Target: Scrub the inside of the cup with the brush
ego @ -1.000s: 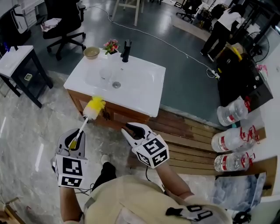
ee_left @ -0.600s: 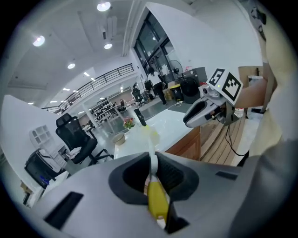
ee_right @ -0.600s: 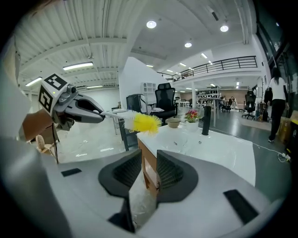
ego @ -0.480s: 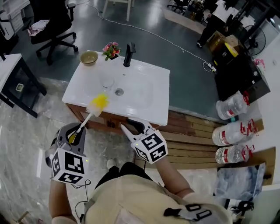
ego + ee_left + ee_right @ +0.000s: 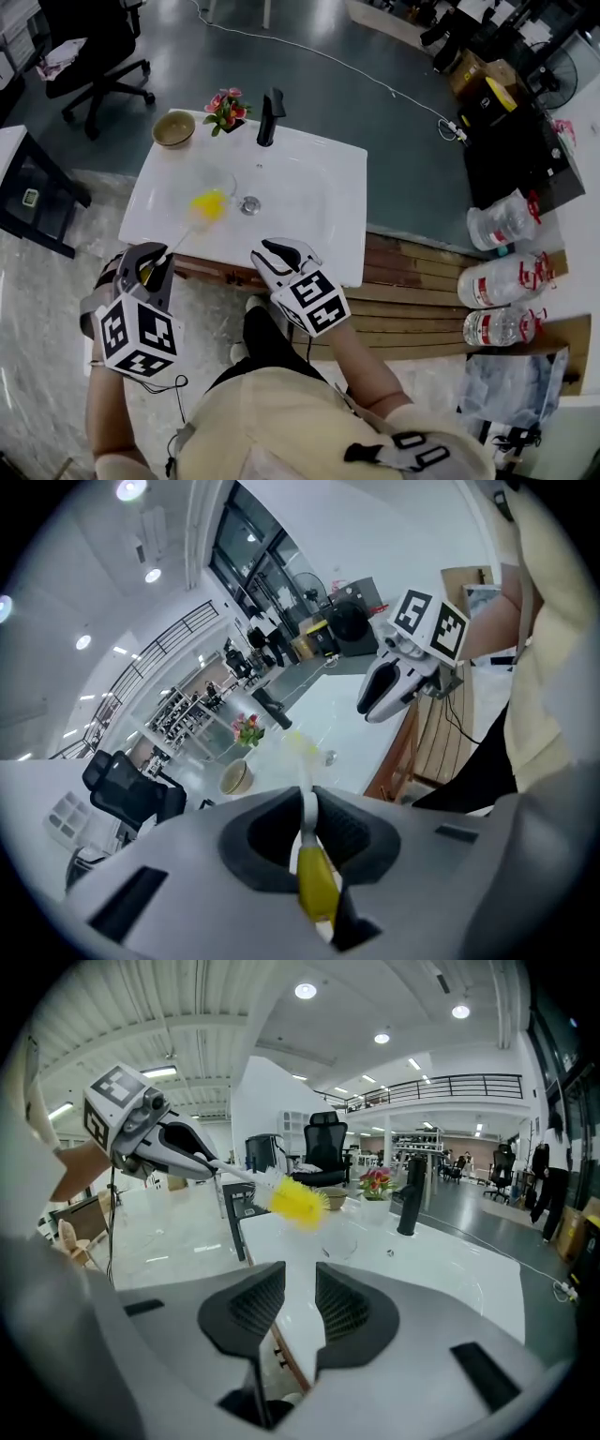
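Observation:
A clear cup (image 5: 225,180) stands in the white sink basin (image 5: 309,202), left of the drain; it shows faintly in the right gripper view (image 5: 343,1237). My left gripper (image 5: 151,269) is shut on the yellow-and-white handle of the brush (image 5: 316,881). The brush's yellow bristle head (image 5: 208,204) hangs over the basin just in front of the cup, also seen in the right gripper view (image 5: 298,1201). My right gripper (image 5: 275,255) hovers at the sink's front edge, its jaws a narrow gap apart with nothing between them.
A black faucet (image 5: 270,116), a small pot of flowers (image 5: 225,107) and a tan bowl (image 5: 173,128) stand along the sink's back. Office chairs (image 5: 89,42) and a dark side table (image 5: 28,192) lie to the left, water jugs (image 5: 502,281) on the wooden boards at right.
The person has stepped up to the sink. Both grippers moved forward, and the brush head went from in front of the cabinet to over the basin beside the cup.

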The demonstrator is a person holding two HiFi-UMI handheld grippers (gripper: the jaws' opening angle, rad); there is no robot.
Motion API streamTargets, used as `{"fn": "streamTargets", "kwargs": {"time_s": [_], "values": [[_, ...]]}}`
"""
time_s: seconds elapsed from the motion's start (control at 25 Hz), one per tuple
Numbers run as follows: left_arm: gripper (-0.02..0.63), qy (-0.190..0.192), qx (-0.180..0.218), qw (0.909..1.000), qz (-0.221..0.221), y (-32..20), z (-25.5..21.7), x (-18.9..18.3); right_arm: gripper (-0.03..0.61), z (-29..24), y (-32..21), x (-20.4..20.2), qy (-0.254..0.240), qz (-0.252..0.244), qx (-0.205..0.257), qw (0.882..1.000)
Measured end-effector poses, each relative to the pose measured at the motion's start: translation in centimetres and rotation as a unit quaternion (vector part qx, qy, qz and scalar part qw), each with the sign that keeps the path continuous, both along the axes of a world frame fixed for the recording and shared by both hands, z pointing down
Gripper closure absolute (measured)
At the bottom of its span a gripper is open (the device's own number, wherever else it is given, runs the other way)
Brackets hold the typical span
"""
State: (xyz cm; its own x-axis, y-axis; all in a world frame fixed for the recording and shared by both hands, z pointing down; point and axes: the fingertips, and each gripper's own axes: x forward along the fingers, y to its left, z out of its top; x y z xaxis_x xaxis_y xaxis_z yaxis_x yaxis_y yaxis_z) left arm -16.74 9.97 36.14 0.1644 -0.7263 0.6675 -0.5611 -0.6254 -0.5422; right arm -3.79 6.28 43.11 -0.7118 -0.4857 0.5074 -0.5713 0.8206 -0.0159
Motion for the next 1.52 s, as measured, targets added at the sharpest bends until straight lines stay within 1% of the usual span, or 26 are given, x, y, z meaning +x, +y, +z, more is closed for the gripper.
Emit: {"fn": "streamTargets", "kwargs": {"time_s": [0.28, 0.56, 0.76, 0.88, 1.08, 1.28, 1.44, 1.52], "values": [[0.569, -0.045, -0.050, 0.9976, 0.015, -6.8, 0.5, -0.1, 0.486, 1.9, -7.2, -1.1, 0.031, -0.034, -0.004, 0.999], [0.569, -0.094, -0.114, 0.9884, 0.036, -10.7, 2.1, 0.4, 0.486, 5.0, -11.5, -1.8, 0.061, -0.066, -0.030, 0.996], [0.569, -0.126, -0.154, 0.9788, 0.051, -12.2, 3.3, 0.9, 0.486, 7.8, -13.0, -2.5, 0.089, -0.092, -0.033, 0.991], [0.569, -0.138, -0.173, 0.9736, 0.057, -12.9, 3.9, 1.3, 0.486, 9.2, -13.8, -2.7, 0.104, -0.098, -0.033, 0.989], [0.569, -0.172, -0.197, 0.9623, 0.073, -14.0, 4.2, 1.4, 0.486, 11.0, -14.8, -3.5, 0.118, -0.106, -0.027, 0.987], [0.569, -0.178, -0.220, 0.9538, 0.099, -14.9, 4.6, 1.6, 0.486, 12.5, -15.2, -4.4, 0.138, -0.108, -0.022, 0.984], [0.569, -0.196, -0.237, 0.9446, 0.115, -15.9, 5.5, 0.8, 0.486, 13.3, -15.7, -5.0, 0.148, -0.103, -0.021, 0.983], [0.569, -0.198, -0.249, 0.9396, 0.126, -16.3, 5.8, 0.7, 0.494, 13.4, -16.0, -5.3, 0.147, -0.102, -0.021, 0.984]]}}
